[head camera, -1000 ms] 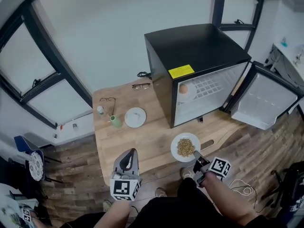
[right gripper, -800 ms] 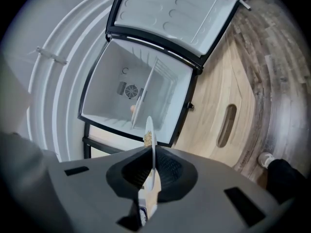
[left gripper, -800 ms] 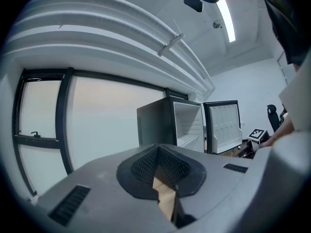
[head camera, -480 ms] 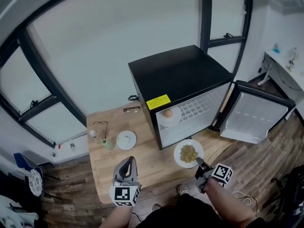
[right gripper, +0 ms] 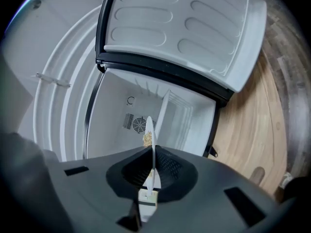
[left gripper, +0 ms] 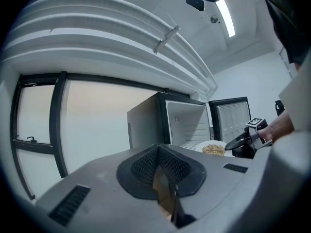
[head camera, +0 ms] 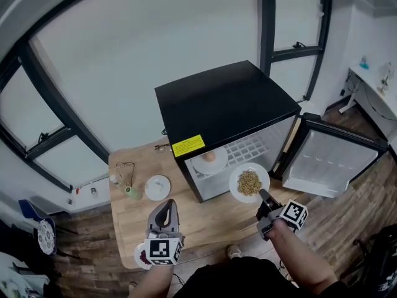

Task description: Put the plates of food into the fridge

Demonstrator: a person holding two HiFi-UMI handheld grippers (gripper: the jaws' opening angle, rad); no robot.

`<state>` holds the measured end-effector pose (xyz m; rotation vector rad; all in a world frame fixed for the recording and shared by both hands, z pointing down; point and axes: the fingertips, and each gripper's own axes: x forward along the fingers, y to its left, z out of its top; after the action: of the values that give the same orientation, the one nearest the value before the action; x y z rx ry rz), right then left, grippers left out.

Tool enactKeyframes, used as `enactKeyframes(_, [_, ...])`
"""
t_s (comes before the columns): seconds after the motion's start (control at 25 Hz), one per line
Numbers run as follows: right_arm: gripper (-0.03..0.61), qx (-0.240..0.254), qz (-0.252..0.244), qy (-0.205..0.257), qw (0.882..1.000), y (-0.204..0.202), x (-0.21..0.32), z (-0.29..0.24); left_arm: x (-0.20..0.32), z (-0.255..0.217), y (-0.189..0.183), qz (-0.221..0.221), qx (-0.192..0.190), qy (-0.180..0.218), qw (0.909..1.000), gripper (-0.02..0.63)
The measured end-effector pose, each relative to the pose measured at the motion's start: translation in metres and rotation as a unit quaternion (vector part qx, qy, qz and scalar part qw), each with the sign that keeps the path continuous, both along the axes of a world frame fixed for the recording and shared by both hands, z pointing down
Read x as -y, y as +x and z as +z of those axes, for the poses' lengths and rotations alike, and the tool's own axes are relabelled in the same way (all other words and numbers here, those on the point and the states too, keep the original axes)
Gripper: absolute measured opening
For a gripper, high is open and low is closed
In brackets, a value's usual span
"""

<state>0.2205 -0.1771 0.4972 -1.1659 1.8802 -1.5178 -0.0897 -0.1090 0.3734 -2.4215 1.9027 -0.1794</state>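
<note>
Plate of grains: lifted off the wooden surface within the last second and carried up to the mouth of the open mini fridge, near the egg plate already on the shelf. Pinched at the rim by the jaws of the right gripper. Nothing between the pressed-together jaws of the left gripper, held over the surface. Likely left to do: sliding it inside.

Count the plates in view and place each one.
4. A grain plate in the right claw at the fridge mouth; an egg plate on its shelf; a white plate on the table; a fourth plate half hidden by the left claw. More may be hidden.
</note>
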Motion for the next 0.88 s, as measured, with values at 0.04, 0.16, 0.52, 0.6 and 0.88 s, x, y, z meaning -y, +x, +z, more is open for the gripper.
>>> enactKeyframes(0.04, [0.031, 0.001, 0.001, 0.003, 1.0, 0.003, 0.007, -0.002, 0.005, -0.001, 0.004, -0.001, -0.002, 0.001, 1.0, 0.003])
enactKeyframes(0.16, [0.031, 0.007, 0.007, 0.012, 1.0, 0.012, 0.028, -0.009, 0.017, -0.006, 0.012, -0.008, -0.003, 0.008, 0.9999, 0.003])
enactKeyframes(0.52, [0.031, -0.008, 0.005, 0.006, 1.0, 0.025, 0.067, -0.009, 0.033, 0.006, 0.02, -0.032, -0.007, -0.008, 0.9994, 0.003])
enactKeyframes(0.6, [0.032, -0.008, 0.005, 0.006, 1.0, 0.025, 0.076, -0.01, 0.036, 0.008, 0.02, -0.035, -0.005, -0.011, 0.9993, 0.003])
enactKeyframes(0.88, [0.032, -0.016, 0.001, 0.005, 1.0, 0.022, 0.11, -0.013, 0.05, 0.003, 0.016, -0.048, 0.004, -0.01, 0.9988, 0.003])
